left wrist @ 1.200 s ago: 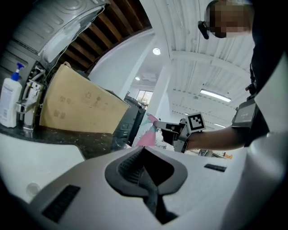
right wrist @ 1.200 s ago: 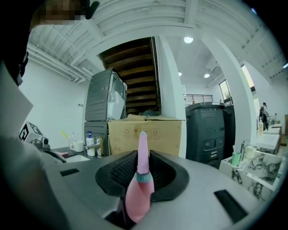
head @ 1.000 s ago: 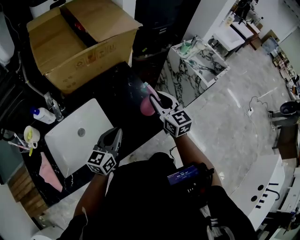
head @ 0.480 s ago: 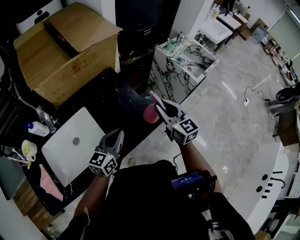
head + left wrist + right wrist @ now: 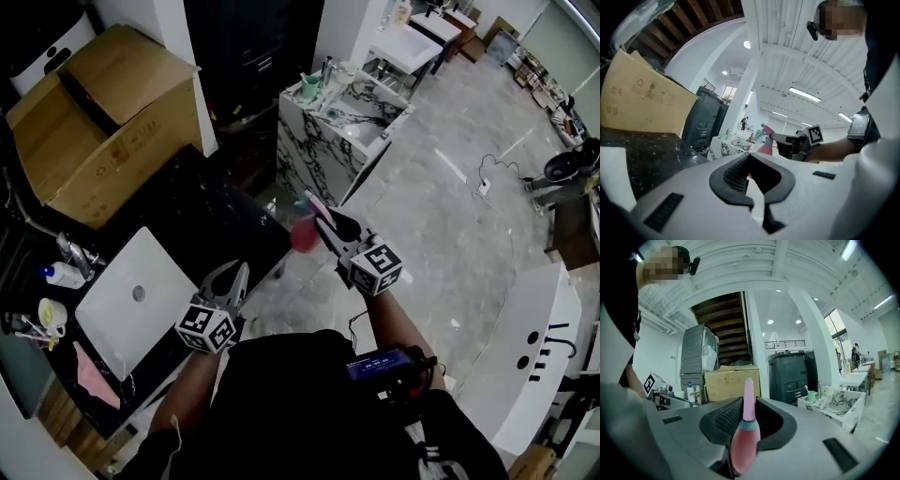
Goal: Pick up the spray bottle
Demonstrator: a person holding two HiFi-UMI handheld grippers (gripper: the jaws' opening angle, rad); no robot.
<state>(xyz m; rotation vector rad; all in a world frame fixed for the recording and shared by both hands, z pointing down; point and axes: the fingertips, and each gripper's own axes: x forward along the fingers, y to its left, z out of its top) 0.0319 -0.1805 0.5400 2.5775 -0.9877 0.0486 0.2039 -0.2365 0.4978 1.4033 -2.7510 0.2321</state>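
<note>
Gripping the spray bottle (image 5: 301, 236) about its rounded pink body, the right gripper (image 5: 326, 225) holds it in the air just off the table (image 5: 216, 202), past the table's long edge and over the marble floor. Its fingers (image 5: 723, 420) are clamped on the belly below the teal collar, and the thin pink nozzle stands up between their tips.

The left gripper (image 5: 749, 157) hangs at the table's near edge, beside the white sink (image 5: 131, 300) set into the table. Its fingertips meet with nothing between them.

The bottle looks like a small, smooth plastic one, so probably light and stiff enough for a firm pinch. The curved, glossy sides could let it swivel or slide in the grip. The belly just under the collar seems the soundest place to hold. The tapering nozzle is too slim and likely too weak to carry it.

The bottle's base sits below the fingers and is hidden in the right gripper view. The head view shows it small and blurred. No trigger can be made out, nor how much liquid it holds.
</note>
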